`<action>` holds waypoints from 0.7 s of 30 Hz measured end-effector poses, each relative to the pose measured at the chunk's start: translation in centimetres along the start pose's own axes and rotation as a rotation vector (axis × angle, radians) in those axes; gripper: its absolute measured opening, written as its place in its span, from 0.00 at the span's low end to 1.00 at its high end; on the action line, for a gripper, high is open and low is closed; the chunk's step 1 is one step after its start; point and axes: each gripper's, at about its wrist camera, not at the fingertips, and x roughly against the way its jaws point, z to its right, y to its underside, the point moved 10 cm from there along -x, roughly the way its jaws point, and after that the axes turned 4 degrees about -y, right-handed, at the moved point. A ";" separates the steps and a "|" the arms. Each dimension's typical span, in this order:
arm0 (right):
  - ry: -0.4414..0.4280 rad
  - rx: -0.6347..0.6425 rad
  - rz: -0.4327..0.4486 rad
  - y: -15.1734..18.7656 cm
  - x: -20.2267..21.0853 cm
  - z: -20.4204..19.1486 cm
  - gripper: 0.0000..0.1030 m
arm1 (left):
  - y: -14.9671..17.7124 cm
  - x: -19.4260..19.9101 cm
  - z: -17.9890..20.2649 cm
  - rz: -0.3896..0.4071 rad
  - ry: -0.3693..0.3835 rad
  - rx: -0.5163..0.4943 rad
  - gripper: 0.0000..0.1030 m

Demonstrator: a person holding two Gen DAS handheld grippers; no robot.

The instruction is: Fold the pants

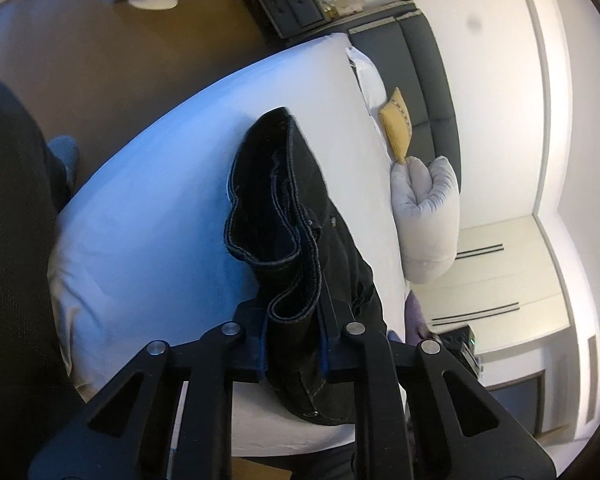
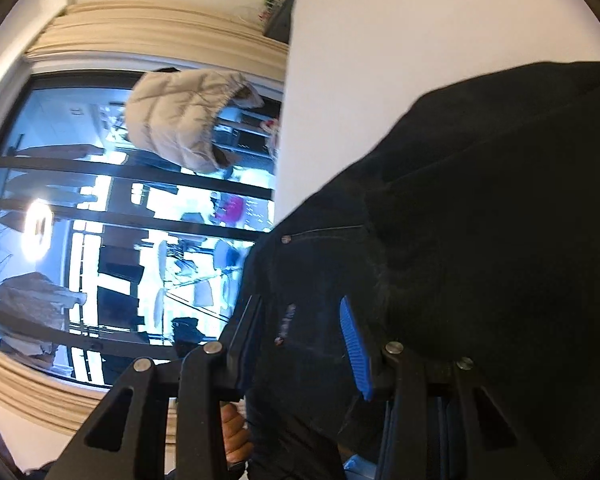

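Black pants [image 1: 300,240] — clamped in both grippers' jaws.

Pants [image 2: 480,208] cut off at right edge; window scene blurred.

One pair of black pants [image 1: 300,216], two tools, one yellow cushion [image 1: 398,124], one bed [image 1: 148,208].

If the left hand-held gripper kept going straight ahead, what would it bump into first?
Probably the white bed. The left hand-held gripper is shut on the black pants, which lie along its line, and it points slightly down at the mattress. Depth is hard to judge in this view.
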 end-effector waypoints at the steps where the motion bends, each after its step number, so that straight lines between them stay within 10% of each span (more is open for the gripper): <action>1: 0.009 -0.009 -0.013 -0.2 -0.5 0.4 0.42 | 0.0 0.1 0.3 0.002 -0.005 -0.012 0.15; 5: 0.085 -0.060 -0.097 -0.2 -3.6 3.1 0.38 | -0.3 -0.1 2.4 0.007 -0.019 -0.069 0.14; 9: 0.121 -0.112 -0.098 0.1 -5.1 6.1 0.00 | -0.6 -0.4 5.7 0.014 -0.037 -0.165 0.14; 13: 0.072 -0.142 -0.053 0.6 -4.4 6.9 0.01 | -0.2 -1.2 10.3 0.013 -0.050 -0.298 0.14; 15: 0.035 -0.130 -0.003 0.2 -3.2 5.8 0.47 | 0.4 -2.2 13.8 -0.001 -0.022 -0.374 0.14; 17: -0.048 -0.134 0.125 -1.4 -0.1 4.1 0.70 | 1.6 -3.6 16.9 -0.014 -0.024 -0.472 0.14; 21: -0.123 -0.131 0.195 -3.4 5.1 2.7 0.73 | 6.4 -8.2 22.5 -0.100 -0.029 -0.680 0.14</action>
